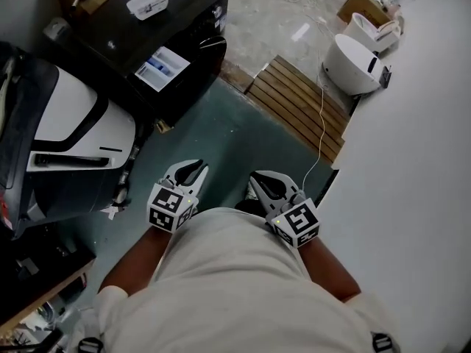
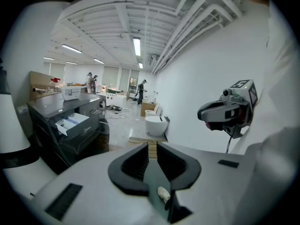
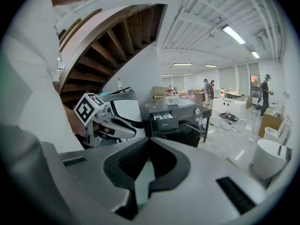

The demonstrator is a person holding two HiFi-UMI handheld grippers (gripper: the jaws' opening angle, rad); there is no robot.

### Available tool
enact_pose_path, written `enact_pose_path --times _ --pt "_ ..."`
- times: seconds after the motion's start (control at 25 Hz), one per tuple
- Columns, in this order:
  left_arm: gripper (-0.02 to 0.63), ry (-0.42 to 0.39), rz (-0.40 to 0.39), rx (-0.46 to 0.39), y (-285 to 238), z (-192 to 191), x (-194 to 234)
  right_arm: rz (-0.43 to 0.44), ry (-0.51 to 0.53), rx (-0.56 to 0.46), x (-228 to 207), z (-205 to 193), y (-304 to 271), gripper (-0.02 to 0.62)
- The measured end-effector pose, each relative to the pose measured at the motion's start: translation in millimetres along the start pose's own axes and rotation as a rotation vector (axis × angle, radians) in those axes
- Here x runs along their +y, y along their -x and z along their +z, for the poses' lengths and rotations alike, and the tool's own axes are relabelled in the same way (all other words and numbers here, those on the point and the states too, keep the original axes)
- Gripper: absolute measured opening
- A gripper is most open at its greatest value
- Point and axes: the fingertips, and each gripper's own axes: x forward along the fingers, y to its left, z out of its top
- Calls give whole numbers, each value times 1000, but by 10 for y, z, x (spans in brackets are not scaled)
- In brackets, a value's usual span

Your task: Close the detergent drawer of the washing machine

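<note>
The black washing machine (image 1: 125,35) stands at the upper left of the head view, and its white detergent drawer (image 1: 161,68) is pulled out. The drawer also shows far off in the left gripper view (image 2: 70,122) and in the right gripper view (image 3: 163,117). Both grippers are held close to the person's body, well short of the machine. The left gripper (image 1: 196,170) (image 2: 150,146) has a narrow gap between its jaws and holds nothing. The right gripper (image 1: 257,180) (image 3: 149,140) has its jaw tips touching, with nothing between them.
A white box (image 1: 148,2) sits on top of the machine. A black-and-white appliance (image 1: 66,134) stands at the left. A wooden slat pallet (image 1: 298,105), a white round fixture (image 1: 353,65) and a thin cable (image 1: 321,123) lie ahead right, beside the white wall (image 1: 412,168). Several people stand far off.
</note>
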Motion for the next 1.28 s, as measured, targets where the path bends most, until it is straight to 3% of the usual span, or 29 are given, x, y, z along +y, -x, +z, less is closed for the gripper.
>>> enact_pose_path --times 0.28,0.64,0.92,1.12,1.28 --pt "52 83 197 -55 -751 490 -102 75 32 10 -1081 57 357 6" --pt "52 145 375 -100 -1114 806 -14 209 -31 34 -1767 -52 291 6" --pt "52 209 501 -104 -1180 864 615 298 -9 42 -2066 361 -303 6" --pt "52 259 607 -125 -1216 906 1180 356 85 81 -2300 731 -789 6" --pt "52 290 664 -147 -1233 940 1533 407 99 86 -2356 1012 -1195 6"
